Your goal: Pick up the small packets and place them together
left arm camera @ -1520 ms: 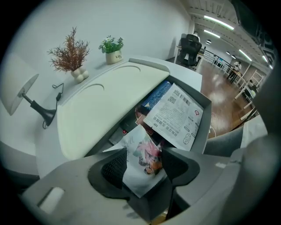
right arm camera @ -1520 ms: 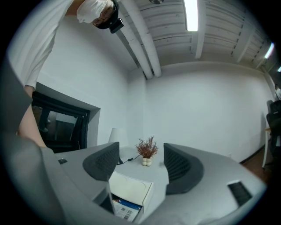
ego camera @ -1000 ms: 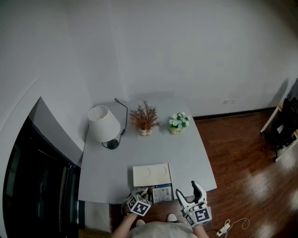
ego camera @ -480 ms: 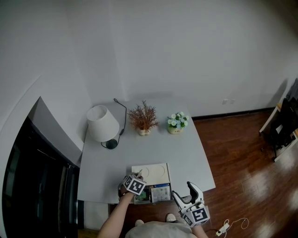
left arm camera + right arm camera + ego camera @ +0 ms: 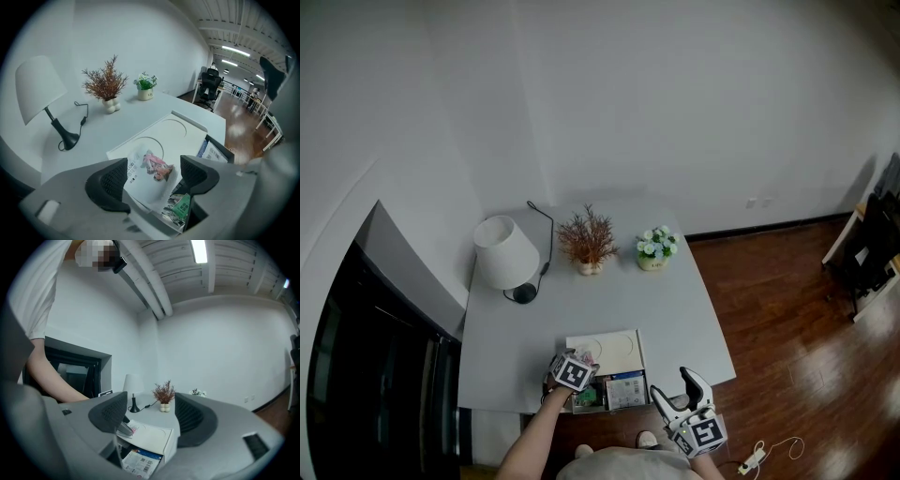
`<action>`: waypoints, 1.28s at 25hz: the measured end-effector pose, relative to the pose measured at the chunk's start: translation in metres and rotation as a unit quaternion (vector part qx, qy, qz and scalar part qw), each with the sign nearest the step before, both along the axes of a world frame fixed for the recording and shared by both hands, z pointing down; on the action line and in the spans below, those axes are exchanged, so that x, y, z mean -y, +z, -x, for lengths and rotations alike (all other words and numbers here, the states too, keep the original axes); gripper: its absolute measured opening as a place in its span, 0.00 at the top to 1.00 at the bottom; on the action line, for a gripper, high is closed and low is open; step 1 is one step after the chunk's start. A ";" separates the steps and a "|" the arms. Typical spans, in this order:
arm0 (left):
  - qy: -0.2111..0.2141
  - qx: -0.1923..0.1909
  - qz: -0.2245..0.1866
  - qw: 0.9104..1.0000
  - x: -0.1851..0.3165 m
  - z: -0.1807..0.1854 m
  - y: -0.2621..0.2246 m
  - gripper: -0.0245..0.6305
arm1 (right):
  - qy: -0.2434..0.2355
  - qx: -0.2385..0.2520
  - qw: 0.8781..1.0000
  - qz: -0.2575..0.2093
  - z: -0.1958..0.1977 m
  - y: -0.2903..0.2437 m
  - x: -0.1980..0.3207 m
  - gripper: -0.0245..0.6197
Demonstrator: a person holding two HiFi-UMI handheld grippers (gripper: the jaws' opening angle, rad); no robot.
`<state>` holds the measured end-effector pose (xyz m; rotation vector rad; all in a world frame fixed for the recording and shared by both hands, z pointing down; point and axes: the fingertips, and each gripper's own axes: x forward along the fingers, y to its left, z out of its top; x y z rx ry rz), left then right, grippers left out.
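A white packet with a pink picture (image 5: 151, 169) lies on the lid of the white box (image 5: 176, 136), near its front left corner. My left gripper (image 5: 154, 177) straddles the packet; its jaws are opening and the pads stand apart from it. A green packet (image 5: 181, 205) and a printed leaflet (image 5: 216, 153) sit in the box's open front part. In the head view the left gripper (image 5: 584, 359) is over the box (image 5: 614, 347). My right gripper (image 5: 679, 392) hangs open and empty off the table's front edge. From there it sees the box (image 5: 152, 436) and the packet (image 5: 131, 429).
A white lamp (image 5: 504, 253) with a black cord stands at the back left of the grey table (image 5: 684, 309). A dried plant (image 5: 588, 242) and a small flower pot (image 5: 656, 248) stand at the back. Wooden floor (image 5: 787, 337) lies to the right, a dark recess (image 5: 375, 375) to the left.
My left gripper has moved from the table's front edge forward onto the white box's near left corner. The right gripper has hardly shifted.
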<state>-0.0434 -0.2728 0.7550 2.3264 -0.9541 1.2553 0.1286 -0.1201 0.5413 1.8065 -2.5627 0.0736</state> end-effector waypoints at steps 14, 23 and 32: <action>-0.049 -0.290 -0.315 0.902 -0.093 0.013 -0.217 0.31 | -0.030 0.011 0.999 -0.020 0.026 -0.010 0.008 0.45; -0.127 -0.289 -0.308 0.897 -0.108 0.057 -0.218 0.41 | -0.051 0.025 0.998 -0.040 0.041 -0.024 0.017 0.48; -0.068 -0.187 -0.209 0.957 -0.100 0.036 -0.127 0.50 | -0.073 0.019 0.997 -0.026 0.056 -0.014 0.011 0.48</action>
